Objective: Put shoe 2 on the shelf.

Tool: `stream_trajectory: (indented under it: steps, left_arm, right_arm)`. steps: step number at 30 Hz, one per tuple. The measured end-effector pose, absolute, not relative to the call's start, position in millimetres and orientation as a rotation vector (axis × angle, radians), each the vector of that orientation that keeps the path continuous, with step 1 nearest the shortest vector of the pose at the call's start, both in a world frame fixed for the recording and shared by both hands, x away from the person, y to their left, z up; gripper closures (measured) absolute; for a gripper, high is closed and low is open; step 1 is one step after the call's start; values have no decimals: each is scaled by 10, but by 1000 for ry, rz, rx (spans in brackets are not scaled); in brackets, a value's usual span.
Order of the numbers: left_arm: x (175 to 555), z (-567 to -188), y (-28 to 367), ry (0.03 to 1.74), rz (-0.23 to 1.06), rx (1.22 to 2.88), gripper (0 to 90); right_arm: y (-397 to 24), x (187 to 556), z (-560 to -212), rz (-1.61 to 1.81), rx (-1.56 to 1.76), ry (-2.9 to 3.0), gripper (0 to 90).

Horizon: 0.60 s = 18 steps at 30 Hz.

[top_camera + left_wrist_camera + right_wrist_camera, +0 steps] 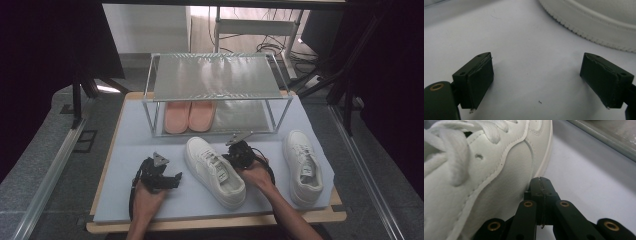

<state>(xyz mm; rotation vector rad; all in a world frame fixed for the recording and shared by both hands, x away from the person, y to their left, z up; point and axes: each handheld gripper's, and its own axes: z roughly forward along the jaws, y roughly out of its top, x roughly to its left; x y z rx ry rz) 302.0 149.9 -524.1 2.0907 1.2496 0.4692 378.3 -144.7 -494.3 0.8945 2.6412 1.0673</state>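
A white sneaker (214, 170) lies mid-mat, toe toward the rack; its side (486, 182) fills the left of the right gripper view and its ribbed sole edge (594, 27) crosses the top of the left gripper view. A second white sneaker (303, 167) lies at the right. My right gripper (234, 156) (541, 182) is shut with nothing between its jaws, its tip pressed against the middle sneaker's side. My left gripper (172, 181) (536, 80) stands open on the mat left of that sneaker, jaws wide apart and empty.
A two-level metal shoe rack (217, 75) stands at the back of the pale blue mat (145, 145). A pair of pink slippers (189, 116) sits on its lower level. The rack's rail (604, 137) runs close behind the right gripper.
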Motion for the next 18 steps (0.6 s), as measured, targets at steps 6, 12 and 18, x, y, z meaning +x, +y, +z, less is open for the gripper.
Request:
stream_trajectory:
  steps: [6,12,18]
  left_arm:
    - [3019,-5239,1501,1247,470,2097,117]
    - [3019,-5239,1500,1247,470,2097,117]
    - [3021,-5238,1503,1244,472,2100,117]
  right_arm:
    - [-1531,3755,-4886,1038,904,2634,900]
    - [-1733,3634,-4765,1049,939,2620,900]
    - [-1867,3473,-4659,1055,959,2621,857]
